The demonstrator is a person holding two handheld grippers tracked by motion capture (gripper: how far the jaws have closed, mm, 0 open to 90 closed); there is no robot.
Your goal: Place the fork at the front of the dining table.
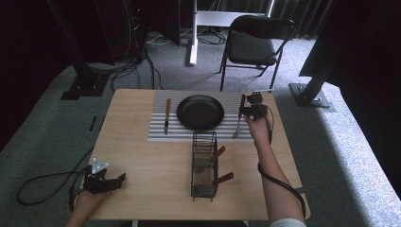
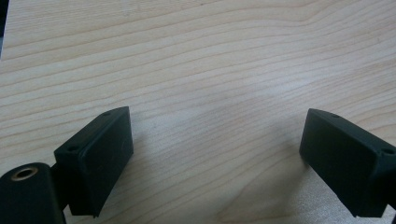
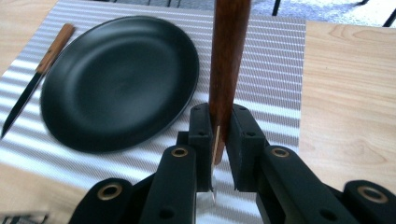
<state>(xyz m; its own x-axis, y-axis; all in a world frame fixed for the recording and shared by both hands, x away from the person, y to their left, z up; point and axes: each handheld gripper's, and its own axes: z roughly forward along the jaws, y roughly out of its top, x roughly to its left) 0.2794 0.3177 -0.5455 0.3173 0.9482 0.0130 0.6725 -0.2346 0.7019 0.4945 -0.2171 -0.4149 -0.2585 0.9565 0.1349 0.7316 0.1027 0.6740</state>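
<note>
My right gripper [image 1: 249, 111] is shut on the wooden handle of a fork [image 3: 229, 56], just right of the black plate [image 1: 200, 112]. The fork [image 1: 236, 130] hangs over the right edge of the striped placemat [image 1: 158, 132], its metal end pointing toward the person. In the right gripper view the jaws [image 3: 219, 140] clamp the handle near its lower end, with the plate [image 3: 119, 79] to the left on the placemat [image 3: 275, 70]. A wooden-handled knife [image 1: 167, 115] lies left of the plate. My left gripper [image 1: 115, 182] rests open at the table's front left, its jaws [image 2: 215, 154] wide apart over bare wood.
A black wire caddy [image 1: 204, 165] stands in front of the placemat, holding two wooden-handled utensils [image 1: 217, 153]. A black chair [image 1: 253, 45] stands beyond the table's far edge. The knife [image 3: 39, 79] lies at the left of the right gripper view.
</note>
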